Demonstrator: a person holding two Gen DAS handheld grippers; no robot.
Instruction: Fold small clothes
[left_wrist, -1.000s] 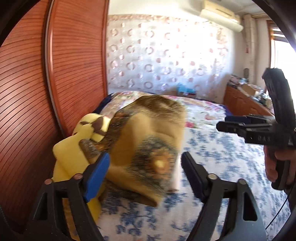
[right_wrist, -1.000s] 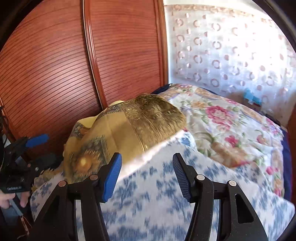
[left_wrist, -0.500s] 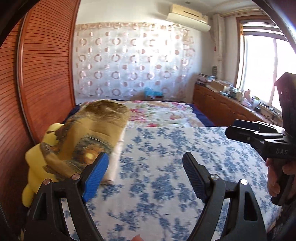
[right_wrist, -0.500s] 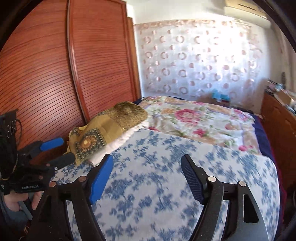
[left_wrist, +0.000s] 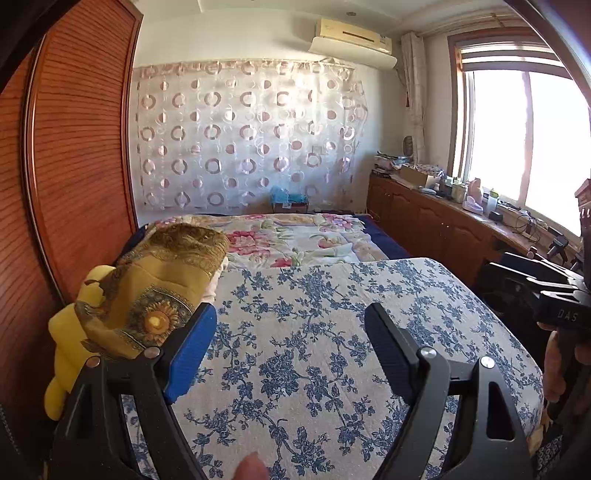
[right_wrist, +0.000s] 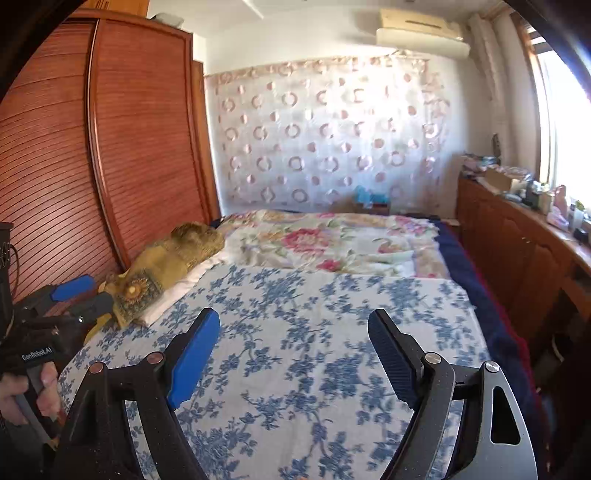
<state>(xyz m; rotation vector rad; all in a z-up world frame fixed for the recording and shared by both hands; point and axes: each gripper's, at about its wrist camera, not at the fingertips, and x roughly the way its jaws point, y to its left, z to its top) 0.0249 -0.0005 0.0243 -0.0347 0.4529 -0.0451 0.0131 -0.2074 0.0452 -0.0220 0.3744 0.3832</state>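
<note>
Your left gripper (left_wrist: 291, 349) and right gripper (right_wrist: 293, 350): both apart, empty, the right just widened. Mustard cloth (left_wrist: 162, 284): folded, far-left of both, on the bed (left_wrist: 332, 325). Fetch the next garment squarely.

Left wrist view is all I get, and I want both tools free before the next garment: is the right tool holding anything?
Observer: No. The right tool has just been opening; nothing is between its pads, only the blue-flowered white bedspread below.
Operator: And mine, seen from outside?
Observer: The left tool is open beside the near end of the folded mustard sunflower-print cloth, gripping nothing.
Operator: How is it held?
Observer: A hand wraps the handle beneath its body.
</note>
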